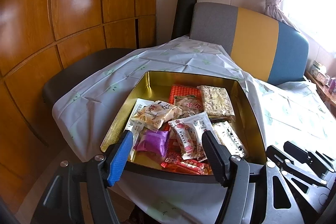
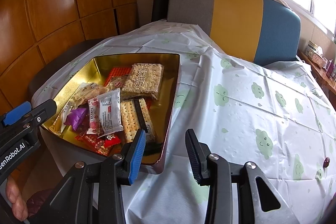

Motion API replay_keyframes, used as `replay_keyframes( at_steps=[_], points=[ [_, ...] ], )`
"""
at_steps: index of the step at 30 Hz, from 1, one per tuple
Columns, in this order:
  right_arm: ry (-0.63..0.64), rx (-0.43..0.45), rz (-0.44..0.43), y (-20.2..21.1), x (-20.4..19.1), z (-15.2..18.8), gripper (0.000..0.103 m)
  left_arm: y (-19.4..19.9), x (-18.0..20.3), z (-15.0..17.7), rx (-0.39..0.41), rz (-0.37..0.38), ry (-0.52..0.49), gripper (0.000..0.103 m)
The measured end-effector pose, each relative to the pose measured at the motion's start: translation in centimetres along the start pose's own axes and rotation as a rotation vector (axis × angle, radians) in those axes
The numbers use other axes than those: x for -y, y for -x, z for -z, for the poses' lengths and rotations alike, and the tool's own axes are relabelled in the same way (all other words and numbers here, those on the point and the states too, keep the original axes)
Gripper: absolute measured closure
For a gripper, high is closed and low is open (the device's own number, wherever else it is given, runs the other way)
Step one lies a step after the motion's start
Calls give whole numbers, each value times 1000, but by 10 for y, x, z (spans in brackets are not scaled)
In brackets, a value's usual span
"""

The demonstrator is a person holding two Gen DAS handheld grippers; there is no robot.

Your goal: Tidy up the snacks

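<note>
Left wrist view had your left gripper (image 1: 168, 145) hanging over the gold tin (image 1: 147, 85) on the tablecloth (image 1: 168, 58), fingers spread wide with nothing pinched. Snack packets (image 1: 182, 114) were all piled inside that tin. Your right gripper (image 2: 166, 144) sat just beside it, fingers apart and empty too.

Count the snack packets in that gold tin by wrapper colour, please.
Purple packets: 1
Red or orange packets: 3
White packets: 3
Clear packets showing pale biscuits or crackers: 4
Total: 11 in view; the pile overlaps, so more may be hidden.
</note>
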State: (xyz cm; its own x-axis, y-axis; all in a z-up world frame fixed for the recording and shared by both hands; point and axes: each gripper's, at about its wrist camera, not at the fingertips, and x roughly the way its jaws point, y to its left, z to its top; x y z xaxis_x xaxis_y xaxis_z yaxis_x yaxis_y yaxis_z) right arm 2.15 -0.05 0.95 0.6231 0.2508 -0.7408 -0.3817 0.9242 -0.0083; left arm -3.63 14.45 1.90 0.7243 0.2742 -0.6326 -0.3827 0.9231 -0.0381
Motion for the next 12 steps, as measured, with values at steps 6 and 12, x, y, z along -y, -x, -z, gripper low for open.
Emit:
replay_keyframes(
  at_steps=[6,12],
  points=[
    [-1,-3,3,-1,1,1,63,2,2,0,25,-5,-8,34],
    [-12,-8,7,-4,5,2,63,5,1,-3,63,-9,-10,34]
  ],
)
